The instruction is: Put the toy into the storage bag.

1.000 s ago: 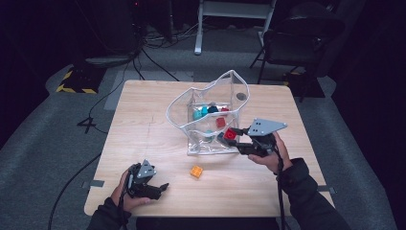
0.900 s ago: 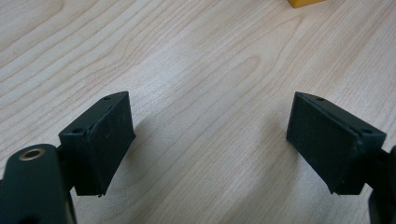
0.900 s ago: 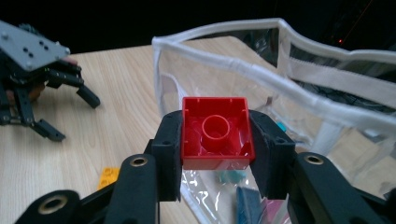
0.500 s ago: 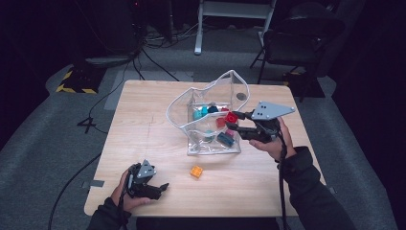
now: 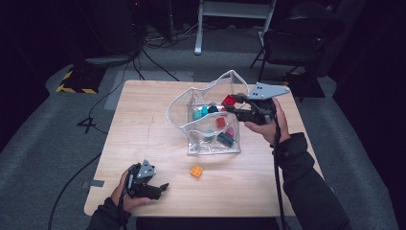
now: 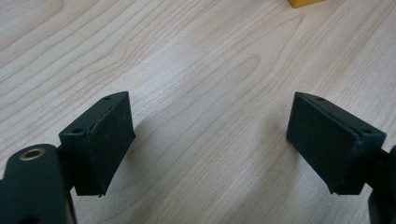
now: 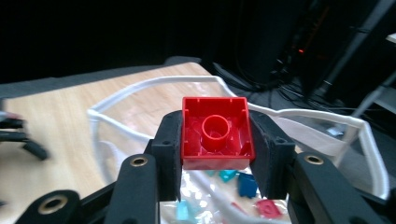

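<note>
Risen since earlier, right gripper (image 5: 233, 103) clamps red brick (image 7: 216, 132) over bag (image 5: 178, 108); rigid, light, side-held. Left gripper (image 6: 210, 144) gapes.

You are working in what is looking like a lab or studio: a light wooden table (image 5: 143, 120) is standing on grey carpet (image 5: 43, 143), black cables (image 5: 143, 52) are trailing across the floor, hazard-striped tape (image 5: 74, 88) is marking it, and a black chair (image 5: 297, 38) is waiting in darkness.
</note>
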`<state>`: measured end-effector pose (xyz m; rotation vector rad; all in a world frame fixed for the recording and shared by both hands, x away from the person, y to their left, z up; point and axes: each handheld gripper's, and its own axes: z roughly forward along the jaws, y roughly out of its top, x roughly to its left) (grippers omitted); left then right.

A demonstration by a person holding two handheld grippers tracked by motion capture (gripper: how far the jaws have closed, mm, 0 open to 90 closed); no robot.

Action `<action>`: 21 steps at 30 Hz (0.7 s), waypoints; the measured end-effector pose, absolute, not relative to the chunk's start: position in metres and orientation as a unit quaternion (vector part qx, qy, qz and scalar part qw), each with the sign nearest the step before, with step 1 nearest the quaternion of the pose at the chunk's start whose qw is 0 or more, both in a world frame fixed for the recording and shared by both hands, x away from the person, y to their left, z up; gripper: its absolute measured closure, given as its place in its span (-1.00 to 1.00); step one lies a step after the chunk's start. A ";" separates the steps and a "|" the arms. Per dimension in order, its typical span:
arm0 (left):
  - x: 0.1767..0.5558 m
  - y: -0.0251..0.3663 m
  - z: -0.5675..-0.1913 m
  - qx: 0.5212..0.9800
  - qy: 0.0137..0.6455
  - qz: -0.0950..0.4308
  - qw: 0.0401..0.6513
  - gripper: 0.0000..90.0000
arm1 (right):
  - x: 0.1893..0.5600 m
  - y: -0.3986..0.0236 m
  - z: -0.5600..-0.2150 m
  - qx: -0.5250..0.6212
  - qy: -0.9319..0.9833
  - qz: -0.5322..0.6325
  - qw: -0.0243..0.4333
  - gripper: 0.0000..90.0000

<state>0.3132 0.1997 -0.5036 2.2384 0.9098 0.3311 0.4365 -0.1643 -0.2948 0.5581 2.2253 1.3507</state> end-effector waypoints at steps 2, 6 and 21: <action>0.313 0.200 -0.504 0.862 0.351 0.128 0.344 -0.66 | 0.444 -0.163 -0.294 0.209 0.811 0.492 0.237 0.32; 0.313 0.200 -0.504 0.862 0.351 0.128 0.344 -0.66 | 0.457 -0.161 -0.294 0.225 0.809 0.487 0.239 0.32; 0.313 0.200 -0.504 0.862 0.349 0.127 0.345 -0.66 | 0.492 -0.154 -0.304 0.267 0.818 0.446 0.247 0.31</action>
